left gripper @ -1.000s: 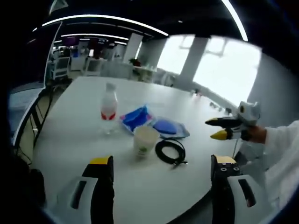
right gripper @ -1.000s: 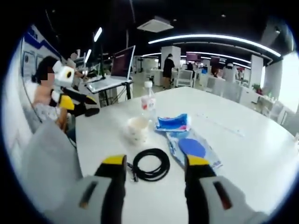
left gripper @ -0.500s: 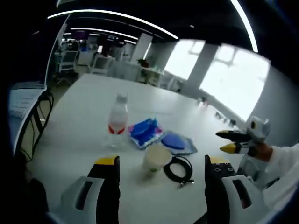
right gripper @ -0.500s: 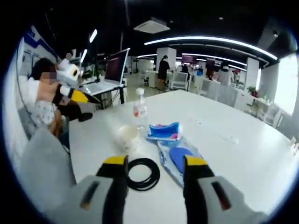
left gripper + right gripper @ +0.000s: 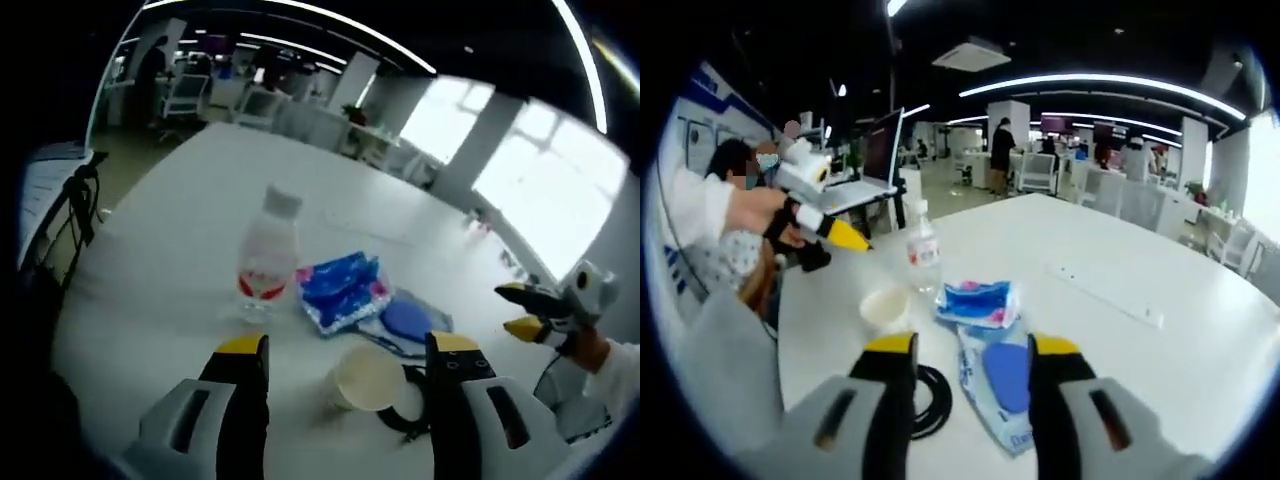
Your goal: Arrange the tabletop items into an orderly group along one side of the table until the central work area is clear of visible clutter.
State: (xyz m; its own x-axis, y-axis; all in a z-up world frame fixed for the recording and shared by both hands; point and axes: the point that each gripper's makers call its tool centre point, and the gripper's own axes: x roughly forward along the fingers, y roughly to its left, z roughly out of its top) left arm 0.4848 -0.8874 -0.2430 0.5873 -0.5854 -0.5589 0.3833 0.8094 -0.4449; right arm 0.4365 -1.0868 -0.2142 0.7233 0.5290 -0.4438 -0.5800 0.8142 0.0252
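A white paper cup (image 5: 368, 378) stands upright on the white table (image 5: 180, 250), seen between the wide-apart jaws of my open left gripper (image 5: 349, 345) without touching them. Beyond it are a clear bottle with a red label (image 5: 267, 255), a blue packet (image 5: 343, 288) and a clear bag with a blue disc (image 5: 405, 320). A black cable coil (image 5: 410, 412) peeks out beside the cup. My right gripper (image 5: 973, 345) is open above the bag (image 5: 1002, 385) and coil (image 5: 930, 400). It shows at the right (image 5: 518, 308). The left gripper (image 5: 835, 245) hovers beside the cup (image 5: 885, 305).
A white power strip (image 5: 1105, 295) lies on the far part of the table. An open laptop (image 5: 865, 160) sits on a stand beyond the table edge. A seated person (image 5: 730, 200) and office chairs (image 5: 1025, 170) are further off.
Both views have closed in on the items. The cup now sits between the left jaws, where it was ahead of them. The right gripper has come over the cable and bag.
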